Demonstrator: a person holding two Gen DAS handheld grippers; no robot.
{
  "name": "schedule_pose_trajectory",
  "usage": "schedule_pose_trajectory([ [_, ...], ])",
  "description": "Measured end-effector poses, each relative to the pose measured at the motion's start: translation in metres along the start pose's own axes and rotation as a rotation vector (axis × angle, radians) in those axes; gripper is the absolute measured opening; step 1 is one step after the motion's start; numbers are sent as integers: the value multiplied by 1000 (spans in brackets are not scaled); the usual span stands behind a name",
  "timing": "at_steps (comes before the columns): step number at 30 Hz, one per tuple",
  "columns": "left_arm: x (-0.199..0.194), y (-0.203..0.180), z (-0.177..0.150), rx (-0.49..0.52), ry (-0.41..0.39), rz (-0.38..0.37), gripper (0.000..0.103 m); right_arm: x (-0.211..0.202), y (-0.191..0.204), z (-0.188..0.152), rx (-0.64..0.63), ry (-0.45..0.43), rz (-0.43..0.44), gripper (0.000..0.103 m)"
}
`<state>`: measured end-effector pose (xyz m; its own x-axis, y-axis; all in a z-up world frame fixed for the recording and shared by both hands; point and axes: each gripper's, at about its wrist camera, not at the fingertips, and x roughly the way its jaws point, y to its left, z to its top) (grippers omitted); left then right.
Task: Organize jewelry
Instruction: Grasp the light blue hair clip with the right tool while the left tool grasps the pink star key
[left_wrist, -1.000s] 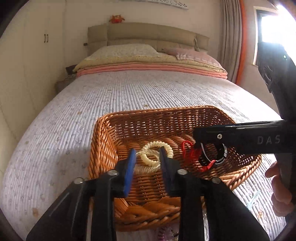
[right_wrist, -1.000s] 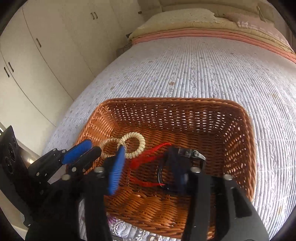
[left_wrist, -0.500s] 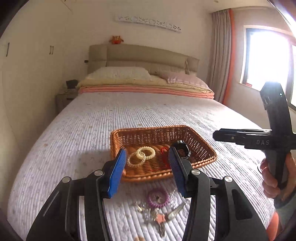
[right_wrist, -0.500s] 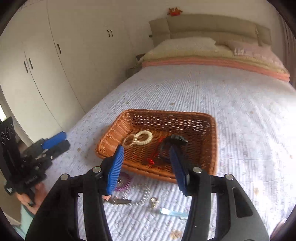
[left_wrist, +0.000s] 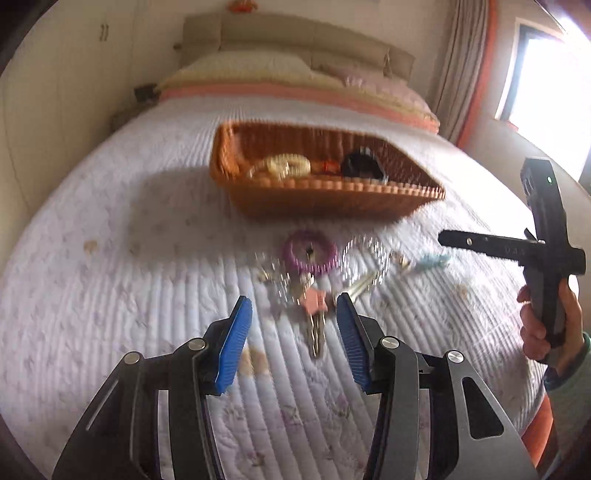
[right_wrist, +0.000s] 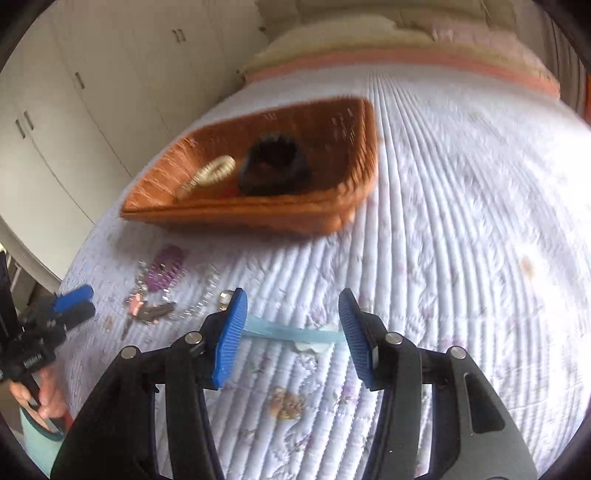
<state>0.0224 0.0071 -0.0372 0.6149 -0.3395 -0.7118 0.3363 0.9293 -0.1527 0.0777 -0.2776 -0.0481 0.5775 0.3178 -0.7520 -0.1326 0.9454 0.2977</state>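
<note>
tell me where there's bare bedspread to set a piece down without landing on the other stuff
Free: the quilt right of the wicker basket, and the stretch left of it toward the wardrobe side. Crowded: the strip in front of the basket, where the purple coil bracelet, keys, silver chain and light blue clip lie close together.

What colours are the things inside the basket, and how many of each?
Cream coil rings: 2
Red thing: 1
Black band: 1
Total in the basket: 4
</note>
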Motion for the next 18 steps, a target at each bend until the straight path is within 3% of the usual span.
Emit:
schedule_pose_trajectory([
  [5, 19, 2, -10, -12, 54, -8, 45, 7, -13, -6, 76, 52, 113, 48],
  [12, 23, 0, -17, -17, 50, -8, 45, -10, 14, -40, 21, 47, 113, 48],
  [16, 23, -2, -18, -25, 40, -8, 45, -18, 31, -51, 19, -23, -92, 48],
  [18, 24, -2, -19, -26, 35, -5, 45, -18, 36, -51, 26, -53, -150, 48],
])
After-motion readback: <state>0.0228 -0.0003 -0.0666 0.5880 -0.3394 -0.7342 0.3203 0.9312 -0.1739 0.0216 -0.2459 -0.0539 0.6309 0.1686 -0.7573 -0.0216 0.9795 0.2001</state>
